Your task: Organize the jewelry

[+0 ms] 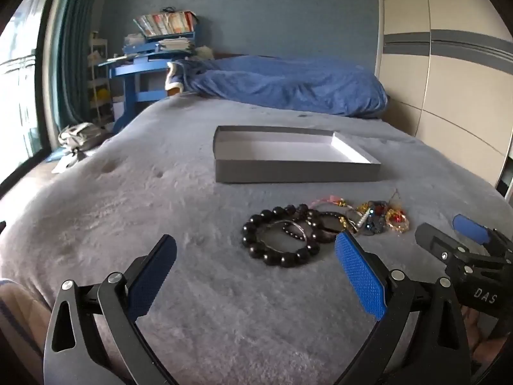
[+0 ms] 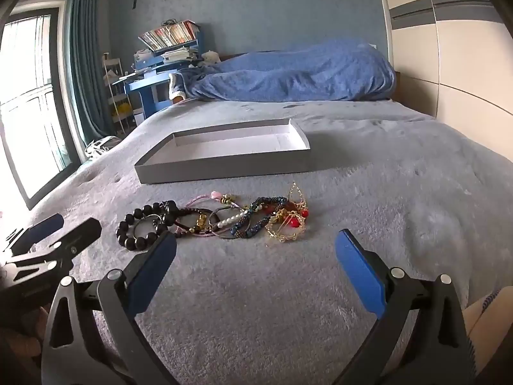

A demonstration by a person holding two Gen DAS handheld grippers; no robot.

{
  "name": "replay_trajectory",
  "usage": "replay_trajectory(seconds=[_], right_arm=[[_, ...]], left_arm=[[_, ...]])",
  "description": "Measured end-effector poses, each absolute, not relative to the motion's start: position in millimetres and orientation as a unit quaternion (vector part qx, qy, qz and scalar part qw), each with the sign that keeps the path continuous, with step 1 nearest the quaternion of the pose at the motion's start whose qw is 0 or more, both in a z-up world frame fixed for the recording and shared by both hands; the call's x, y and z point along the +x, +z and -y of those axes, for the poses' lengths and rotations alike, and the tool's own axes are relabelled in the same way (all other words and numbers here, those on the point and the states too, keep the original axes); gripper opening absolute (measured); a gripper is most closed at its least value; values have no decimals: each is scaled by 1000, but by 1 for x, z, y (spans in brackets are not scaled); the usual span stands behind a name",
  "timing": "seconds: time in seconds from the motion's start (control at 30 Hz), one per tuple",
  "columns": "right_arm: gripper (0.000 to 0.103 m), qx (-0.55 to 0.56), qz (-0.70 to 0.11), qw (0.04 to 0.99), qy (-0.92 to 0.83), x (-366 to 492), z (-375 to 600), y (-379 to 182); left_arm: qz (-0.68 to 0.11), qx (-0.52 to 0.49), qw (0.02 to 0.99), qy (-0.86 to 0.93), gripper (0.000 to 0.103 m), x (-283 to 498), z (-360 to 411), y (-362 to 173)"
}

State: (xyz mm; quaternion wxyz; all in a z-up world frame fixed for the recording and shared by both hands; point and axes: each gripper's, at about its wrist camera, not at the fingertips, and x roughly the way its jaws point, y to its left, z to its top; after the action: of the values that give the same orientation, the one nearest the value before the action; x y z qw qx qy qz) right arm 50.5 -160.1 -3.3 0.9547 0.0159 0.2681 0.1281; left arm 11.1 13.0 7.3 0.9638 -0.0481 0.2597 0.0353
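Left view, left claw [image 1: 255,276]: jaws wide, empty; black beads [image 1: 279,242] just ahead, box [image 1: 295,170] beyond.
Right view, right claw [image 2: 255,271]: spread, empty; pile [image 2: 243,221] just ahead.
Risk: tangled strands could drag neighbours along.

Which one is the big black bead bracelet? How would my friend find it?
Look at the grey bed, just in front of the shallow grey box. A row of tangled jewelry lies there. The black bracelet is at its window end: a ring of big round black beads, the fattest there, nothing shiny or coloured.
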Motion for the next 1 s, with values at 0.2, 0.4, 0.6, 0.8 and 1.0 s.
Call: replay_trajectory(seconds=[0.2, 0.4, 0.6, 0.8, 1.0], right_arm=[[98, 17, -267, 955, 128, 49, 162, -3], [98, 19, -266, 955, 130, 48, 162, -1], [98, 27, -264, 955, 135, 47, 164, 1], [98, 27, -264, 955, 134, 48, 164, 2], [98, 28, -265, 954, 135, 48, 164, 1]], left_arm=[[-258, -50, 964, 26, 98, 9, -15, 8], [-259, -46, 964, 28, 98, 9, -14, 7], [-265, -42, 963, 31, 98, 10, -13, 5], [-271, -47, 961, 33, 98, 12, -14, 4], [-275, -53, 959, 37, 98, 13, -18, 2]])
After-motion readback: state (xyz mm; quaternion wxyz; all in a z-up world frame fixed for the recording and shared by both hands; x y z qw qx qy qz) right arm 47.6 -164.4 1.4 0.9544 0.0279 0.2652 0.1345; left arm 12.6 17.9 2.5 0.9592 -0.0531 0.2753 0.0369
